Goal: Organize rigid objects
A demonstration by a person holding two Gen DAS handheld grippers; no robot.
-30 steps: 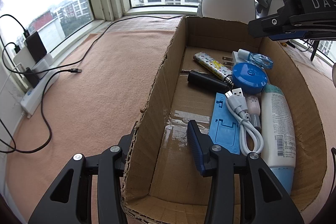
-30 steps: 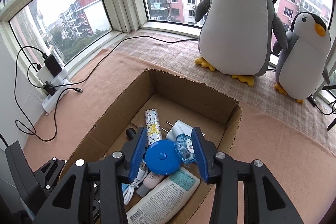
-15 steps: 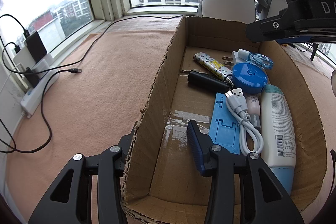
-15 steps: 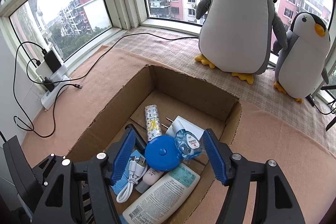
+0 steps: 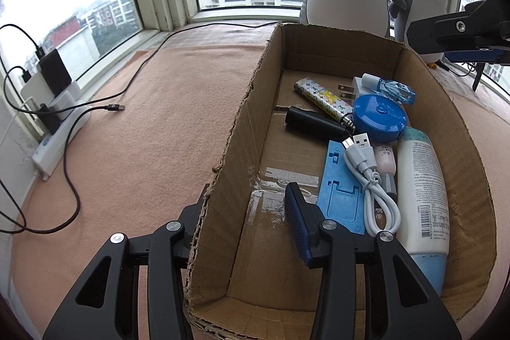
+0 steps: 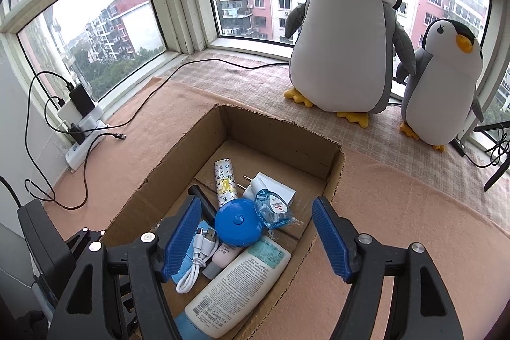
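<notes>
The cardboard box (image 6: 331,161) is sitting open on the peach felt mat (image 5: 153,123), its torn, ragged left wall (image 5: 236,142) running between the left hand-held gripper's two fingers. Inside, everything is crowding the right side: a white lotion bottle (image 5: 420,190) lying along the right wall, a round blue case (image 5: 379,117) resting against its far end, a clear blue dispenser (image 5: 395,90) and white plug adapter (image 6: 274,187) beyond that, a patterned tube (image 5: 322,99) and black cylinder (image 5: 312,123) lying slantwise, and a flat blue plastic stand (image 5: 341,190) with a coiled white USB cable (image 5: 373,180) draped over it. The left half of the box floor is showing bare, tape-streaked cardboard, leaving open room there.

The left hand-held gripper (image 5: 242,212) is straddling that left wall, jaws wide, one ribbed blue pad inside the box, gripping nothing. The right hand-held gripper (image 6: 255,238) is hanging above the near right part of the box, jaws spread wide and empty, clear of the contents.

Two plush penguins (image 6: 344,31) are standing by the far windows; a power strip (image 5: 60,133) and black cables are lying far left.
</notes>
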